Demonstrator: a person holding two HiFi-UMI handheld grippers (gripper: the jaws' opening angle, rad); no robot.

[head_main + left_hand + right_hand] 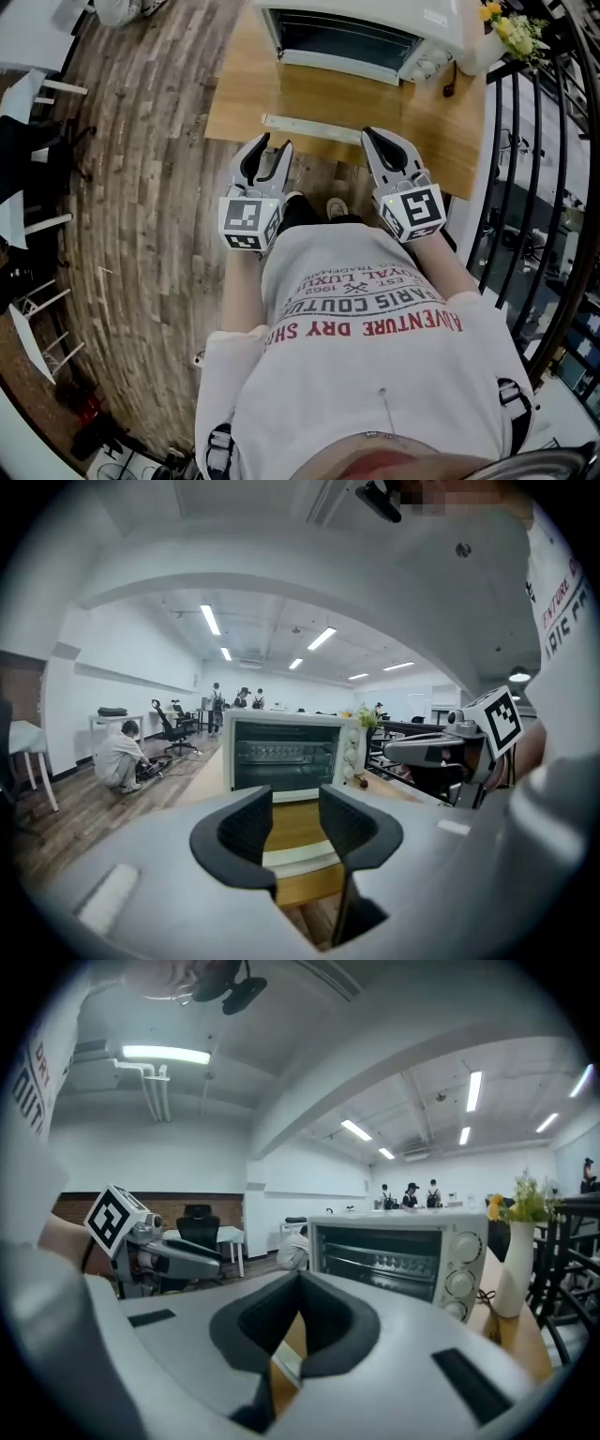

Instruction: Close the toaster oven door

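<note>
Toaster oven (361, 33) sits at the far side of the table (375, 108), straight ahead of both tongs and well apart from them. Its long axis runs left to right, parallel to the table's near edge, and its front faces the person. That front is a dark window in a white metal box with rounded corners, and wire rack lines show inside it. From these views I cannot tell whether the door is up or down. Round pale knobs (459, 1283) are stacked at the oven's right end.

A thin pale strip (314, 128) lies flat on the table just inside the near edge, parallel to the oven's front. The table is smooth, honey-coloured wood, and the floor (141, 187) is grey-brown planks. A white vase (511, 1283) of yellow flowers stands just right of the oven.

Left tongs (272, 145) hover over the table's near edge, released: the black curved pads stand apart with only bare wood between them. Right tongs (378, 141) hover level with them to the right, clenched on nothing, with the pad tips meeting in a V. Both have glossy grey shells, and each carries a cube (248, 220) with black-and-white square markers.

The person's white shirt (366, 375) reads "ADVENTURE DRY" in red, with "1962" in smaller grey print.
</note>
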